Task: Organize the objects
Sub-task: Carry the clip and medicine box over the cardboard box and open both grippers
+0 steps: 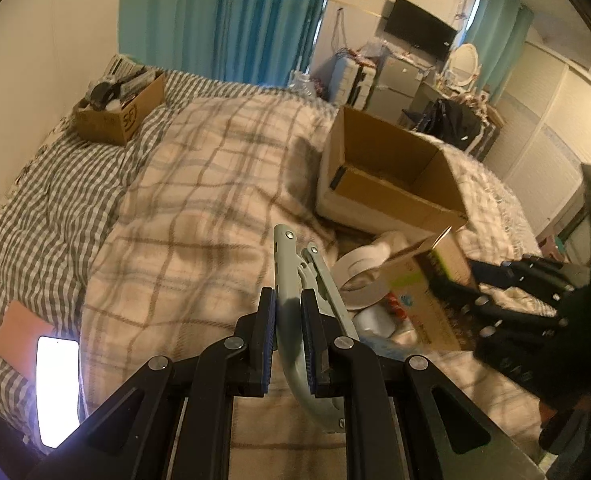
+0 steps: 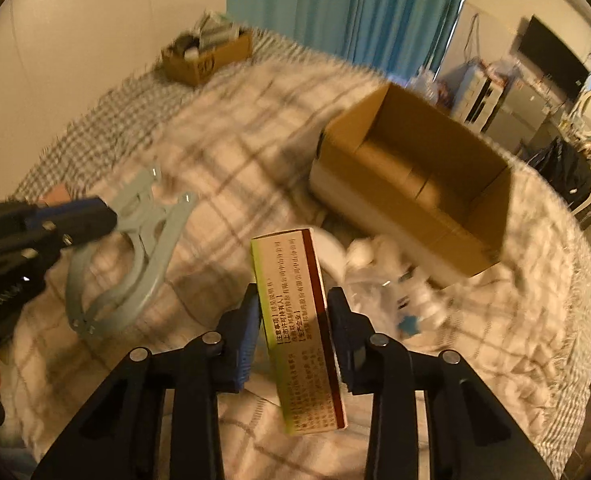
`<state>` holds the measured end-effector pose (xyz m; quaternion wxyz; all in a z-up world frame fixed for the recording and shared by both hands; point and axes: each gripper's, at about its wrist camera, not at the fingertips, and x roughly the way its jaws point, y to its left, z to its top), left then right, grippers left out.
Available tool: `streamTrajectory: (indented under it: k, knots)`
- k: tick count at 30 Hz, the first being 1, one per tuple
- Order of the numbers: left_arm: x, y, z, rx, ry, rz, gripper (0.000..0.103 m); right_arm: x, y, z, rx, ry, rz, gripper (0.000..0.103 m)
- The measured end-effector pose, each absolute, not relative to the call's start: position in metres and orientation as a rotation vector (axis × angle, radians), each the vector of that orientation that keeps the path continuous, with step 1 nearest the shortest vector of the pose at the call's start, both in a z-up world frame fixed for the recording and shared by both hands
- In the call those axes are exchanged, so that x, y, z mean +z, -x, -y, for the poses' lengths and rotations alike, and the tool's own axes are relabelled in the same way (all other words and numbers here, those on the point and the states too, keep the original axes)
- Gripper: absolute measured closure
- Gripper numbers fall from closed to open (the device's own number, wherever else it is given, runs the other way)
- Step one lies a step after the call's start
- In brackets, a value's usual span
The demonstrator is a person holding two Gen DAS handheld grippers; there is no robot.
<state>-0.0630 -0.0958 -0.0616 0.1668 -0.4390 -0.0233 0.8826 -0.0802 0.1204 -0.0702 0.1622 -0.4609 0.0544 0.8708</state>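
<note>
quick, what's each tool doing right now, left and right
Left tool: closed on the grey folding hanger.
Right tool: closed on the printed medicine box.

Right hand-held gripper (image 2: pixel 293 334) clamping medicine box (image 2: pixel 299 332), open carton (image 2: pixel 411 184) beyond

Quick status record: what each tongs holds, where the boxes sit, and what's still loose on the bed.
left tongs: shut on grey plastic clamp
right tongs: shut on printed carton
open cardboard box: on plaid blanket, looks empty
small filled box: far corner of bed
loose: tape roll, lit phone
</note>
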Motion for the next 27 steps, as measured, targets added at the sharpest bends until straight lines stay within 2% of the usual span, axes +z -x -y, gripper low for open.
streamTrajectory:
  k: [12,19,27]
  knots:
    - [0.009,0.094,0.038,2.484,1.074,0.007,0.091,0.027,0.050,-0.172,2.473,1.060,-0.089,0.071]
    - [0.036,0.140,-0.016,2.463,1.003,-0.070,0.091,0.041,0.062,-0.239,2.441,1.000,-0.197,0.072]
    - [0.015,0.218,-0.074,2.410,1.029,-0.133,0.091,0.025,0.099,-0.328,2.377,0.979,-0.338,0.073]
